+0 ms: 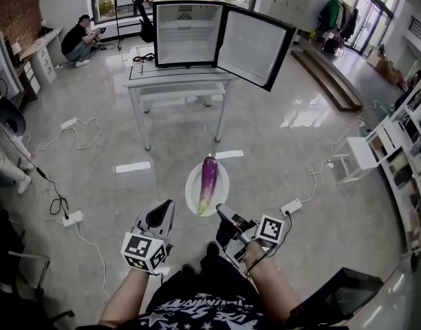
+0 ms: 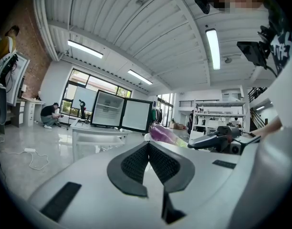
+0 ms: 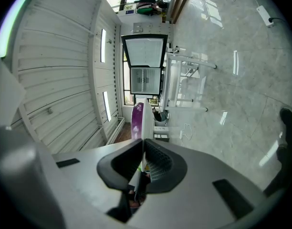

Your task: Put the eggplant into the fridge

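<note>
Right gripper (image 1: 222, 214) pinches plate (image 1: 192, 188) rim w/ eggplant (image 1: 208, 181) on top; left gripper (image 1: 162, 210) closed, empty. Carry step, prob.; next: reach open fridge (image 1: 190, 36).

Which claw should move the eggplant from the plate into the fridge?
Left, probably. The right claw is shut on the rim of the plate, which carries the eggplant. The left claw is shut, empty, beside it. The fridge stands open ahead.

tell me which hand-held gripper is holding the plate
The right hand-held gripper: its jaws clamp the rim of the white plate carrying the eggplant. The left hand-held gripper is shut on nothing.
</note>
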{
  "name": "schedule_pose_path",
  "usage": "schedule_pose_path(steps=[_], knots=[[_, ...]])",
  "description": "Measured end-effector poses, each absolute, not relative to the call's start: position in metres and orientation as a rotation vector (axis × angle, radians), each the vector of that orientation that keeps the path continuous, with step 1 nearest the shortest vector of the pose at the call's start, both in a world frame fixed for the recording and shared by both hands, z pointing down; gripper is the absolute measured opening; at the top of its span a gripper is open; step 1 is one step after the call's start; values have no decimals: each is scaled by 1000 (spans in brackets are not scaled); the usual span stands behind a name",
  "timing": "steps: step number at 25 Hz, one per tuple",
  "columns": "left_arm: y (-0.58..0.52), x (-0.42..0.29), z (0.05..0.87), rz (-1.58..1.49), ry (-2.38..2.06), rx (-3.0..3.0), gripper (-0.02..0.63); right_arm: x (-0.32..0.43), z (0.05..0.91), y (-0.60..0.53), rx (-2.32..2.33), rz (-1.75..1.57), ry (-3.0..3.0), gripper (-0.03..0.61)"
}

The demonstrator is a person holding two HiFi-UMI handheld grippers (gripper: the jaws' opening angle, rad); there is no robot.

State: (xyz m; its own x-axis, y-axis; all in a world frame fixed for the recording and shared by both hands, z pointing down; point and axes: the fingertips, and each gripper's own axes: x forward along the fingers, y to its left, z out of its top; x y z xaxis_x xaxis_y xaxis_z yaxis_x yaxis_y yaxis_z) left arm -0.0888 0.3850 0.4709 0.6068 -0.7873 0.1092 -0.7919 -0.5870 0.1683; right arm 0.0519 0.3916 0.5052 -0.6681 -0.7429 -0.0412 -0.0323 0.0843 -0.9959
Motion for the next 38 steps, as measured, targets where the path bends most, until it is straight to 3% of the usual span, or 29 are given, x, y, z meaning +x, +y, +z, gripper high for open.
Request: schedule_pose_path(steps=[16,38], knots=[[346,-98,482,83,-1392,2599,9,43,515,333,-690,-1687,1830,20],[149,-75,483,109,-1506,2517,9,66,518,125,-613,-1762,1845,21]])
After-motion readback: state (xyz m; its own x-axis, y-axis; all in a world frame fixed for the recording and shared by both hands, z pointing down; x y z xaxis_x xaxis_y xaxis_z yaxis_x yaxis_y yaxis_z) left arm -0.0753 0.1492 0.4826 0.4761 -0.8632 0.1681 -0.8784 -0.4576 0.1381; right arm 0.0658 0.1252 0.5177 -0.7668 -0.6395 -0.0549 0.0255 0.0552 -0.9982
